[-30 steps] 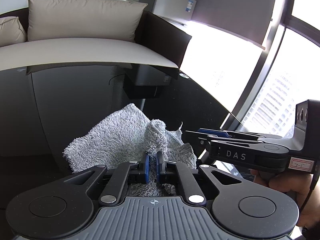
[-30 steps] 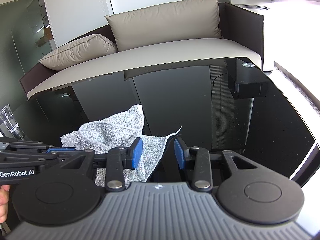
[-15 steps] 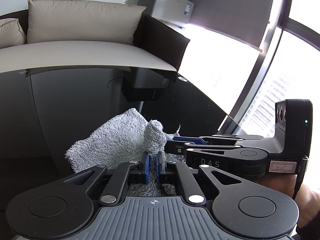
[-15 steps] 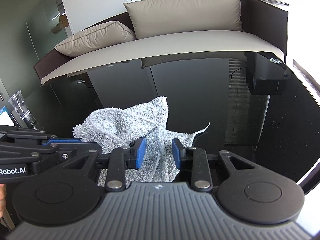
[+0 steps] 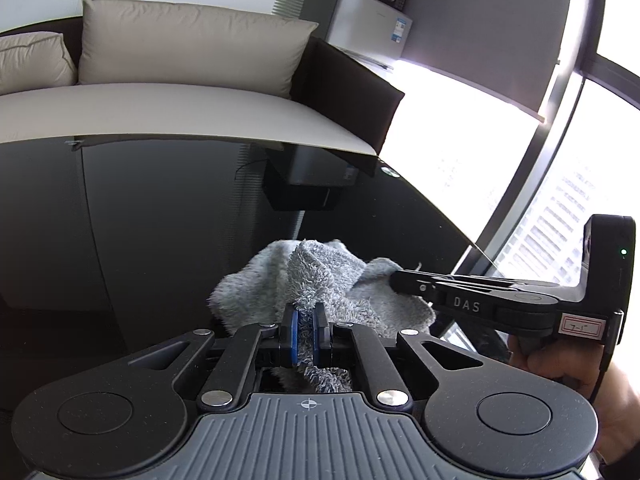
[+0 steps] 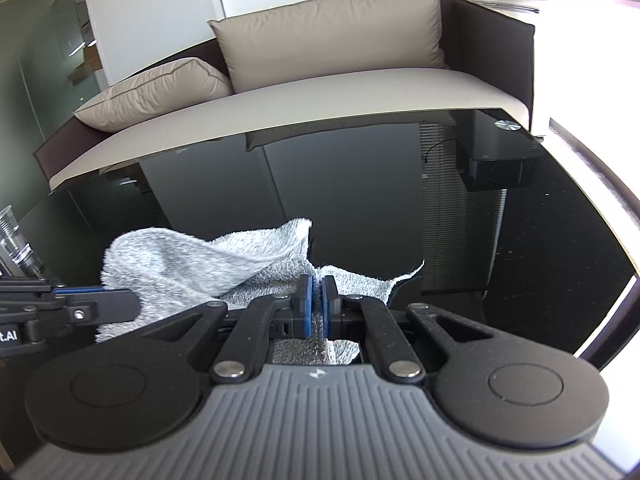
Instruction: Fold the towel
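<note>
A fluffy grey terry towel [image 5: 320,280] lies bunched on the glossy black table [image 5: 140,240]. The left gripper [image 5: 306,330] pinches a raised fold between blue-padded jaws; the right gripper [image 6: 318,306] clamps another edge, jaws nearly closed

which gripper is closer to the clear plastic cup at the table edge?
Left. The cup stands just beyond the left gripper, at the table's left edge. The right gripper, clamped on the towel, sits further right.

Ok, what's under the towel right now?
The towel lies bunched on the black glossy table, both grippers, left and right, pinching it. Anything beneath its folds is covered.
</note>
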`<state>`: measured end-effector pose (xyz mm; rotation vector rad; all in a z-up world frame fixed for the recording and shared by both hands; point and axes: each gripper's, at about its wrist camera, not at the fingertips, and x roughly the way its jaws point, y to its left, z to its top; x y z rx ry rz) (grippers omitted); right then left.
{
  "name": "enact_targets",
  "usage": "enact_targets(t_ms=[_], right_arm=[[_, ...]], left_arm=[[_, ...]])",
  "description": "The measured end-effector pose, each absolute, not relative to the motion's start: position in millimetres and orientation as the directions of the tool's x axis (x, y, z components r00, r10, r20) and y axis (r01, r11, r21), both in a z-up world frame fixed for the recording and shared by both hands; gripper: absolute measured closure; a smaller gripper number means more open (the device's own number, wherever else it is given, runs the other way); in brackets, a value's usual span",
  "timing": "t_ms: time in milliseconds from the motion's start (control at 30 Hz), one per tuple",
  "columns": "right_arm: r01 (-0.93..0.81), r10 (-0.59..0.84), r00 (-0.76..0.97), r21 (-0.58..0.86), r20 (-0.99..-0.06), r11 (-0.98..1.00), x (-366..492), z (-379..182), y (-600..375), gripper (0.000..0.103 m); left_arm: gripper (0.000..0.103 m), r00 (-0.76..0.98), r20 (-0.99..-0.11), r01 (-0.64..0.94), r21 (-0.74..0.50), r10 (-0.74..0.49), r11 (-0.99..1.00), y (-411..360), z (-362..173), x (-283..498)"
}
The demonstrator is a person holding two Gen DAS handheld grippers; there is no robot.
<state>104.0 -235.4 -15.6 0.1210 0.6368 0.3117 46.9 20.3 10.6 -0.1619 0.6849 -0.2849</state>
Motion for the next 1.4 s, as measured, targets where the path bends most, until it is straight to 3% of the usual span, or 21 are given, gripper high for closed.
enact_targets(t_ms=[500,900,1000,1067,1300,1400], right_arm=[[-0.085,0.131,0.804,0.105,-0.581,0.991,99,-18,-258,0.098],[-0.095,0.175,0.777,0.161,-0.604,0.982,94,-23,-262,0.098],[-0.076,0.16,0.799,0.166,-0.579,0.983,90,-19,-267,0.089],[-0.07,0.163,0.805,0.181,-0.57,0.981,89,-17,-273,0.077],[-0.095,0.192,0.811,0.199,-0.552,0.975,77,-9,-281,0.076],[-0.105,0.184,0.821,0.173,-0.54,0.979,68,-5,-282,0.068]], left_arm=[[0.097,0.771,-0.604,0.063,-0.24,-0.2,0.969,53,18,48],[0.097,0.749,-0.655,-0.062,-0.228,-0.106,0.972,85,17,52],[0.097,0.745,-0.662,-0.08,-0.22,-0.089,0.972,87,16,49],[0.097,0.743,-0.665,-0.097,-0.213,-0.071,0.972,90,15,48],[0.097,0.738,-0.674,-0.139,-0.198,-0.032,0.97,100,13,40],[0.097,0.737,-0.675,-0.134,-0.205,-0.04,0.97,102,14,38]])
